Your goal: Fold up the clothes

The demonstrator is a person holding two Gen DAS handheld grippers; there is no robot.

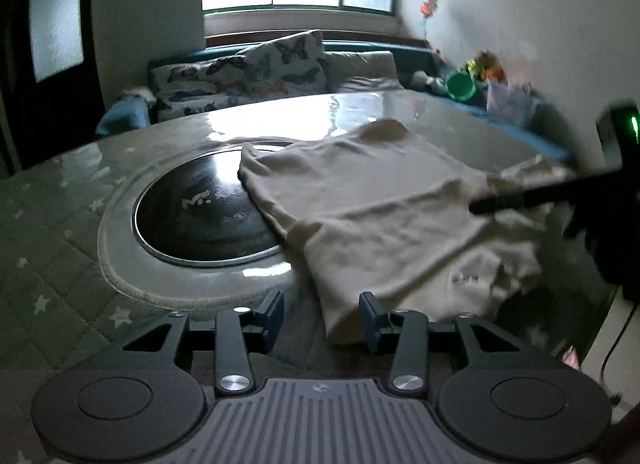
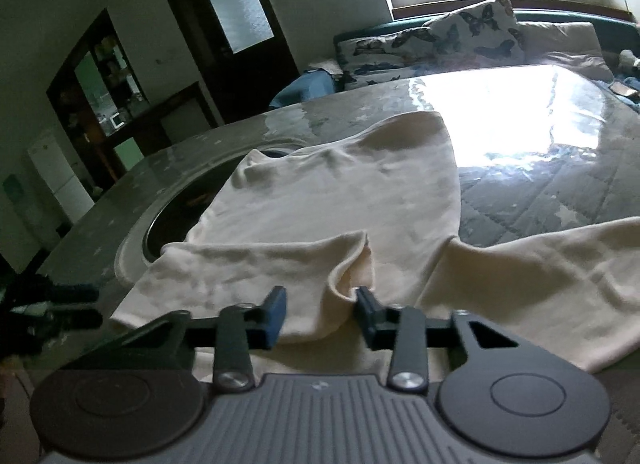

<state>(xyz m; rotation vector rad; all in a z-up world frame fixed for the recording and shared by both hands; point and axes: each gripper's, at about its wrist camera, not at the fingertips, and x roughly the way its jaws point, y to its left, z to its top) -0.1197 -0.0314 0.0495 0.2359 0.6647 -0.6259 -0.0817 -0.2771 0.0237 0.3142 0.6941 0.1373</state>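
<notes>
Daylight from the far window is being reflected off a quilted grey table (image 2: pixel 540 200) where a cream knit garment (image 2: pixel 320 200) is being laid flat for folding; its near folded hem is being straddled by the right gripper (image 2: pixel 320 314), jaws apart, angled downward, while the left gripper (image 1: pixel 322 318) is being held empty and unclenched at the garment's near corner, also tilted down

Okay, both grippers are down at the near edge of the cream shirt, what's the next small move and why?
Probably close the right gripper fully on the shirt. A bunched fold of its near edge already sits between the fingers, but they look not yet clamped. The left gripper is open, with only the shirt's corner by its right finger, so it would likely need to shift further onto the cloth before any lift.
</notes>
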